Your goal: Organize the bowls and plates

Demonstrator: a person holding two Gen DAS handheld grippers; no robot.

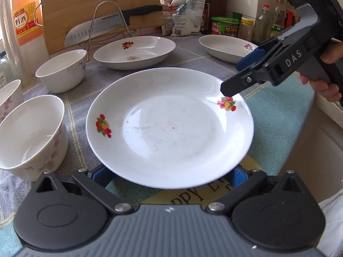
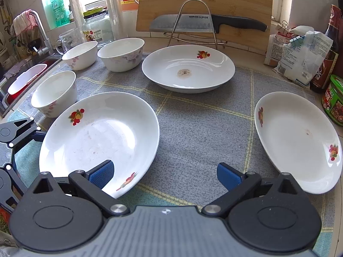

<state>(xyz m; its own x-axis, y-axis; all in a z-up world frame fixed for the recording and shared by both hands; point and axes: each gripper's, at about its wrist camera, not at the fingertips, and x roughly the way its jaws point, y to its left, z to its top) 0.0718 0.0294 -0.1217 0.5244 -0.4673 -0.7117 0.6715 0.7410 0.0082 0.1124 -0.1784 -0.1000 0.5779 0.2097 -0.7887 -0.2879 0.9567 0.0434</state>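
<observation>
Three white plates with fruit decals lie on the grey mat. The nearest plate [image 1: 169, 126] [image 2: 100, 137] sits right in front of my left gripper [image 1: 169, 176], whose open jaws straddle its near rim, blue pads mostly hidden under it. My right gripper [image 2: 165, 174] is open and empty, over the mat beside that plate's right rim; it also shows in the left wrist view [image 1: 233, 81]. A second plate [image 1: 135, 51] [image 2: 188, 68] lies at the back, a third [image 1: 227, 47] [image 2: 298, 139] at the right. Three white flowered bowls [image 1: 32, 135] [image 1: 62, 69] [image 2: 121, 53] stand at the left.
A bamboo cutting board [image 2: 205, 4] and a knife [image 2: 205, 23] on a wire rack stand behind. Bottles, bags and a green jar [image 2: 334, 100] line the right. A sink [image 2: 25, 79] lies at the far left. The counter edge drops off at the right [image 1: 325, 111].
</observation>
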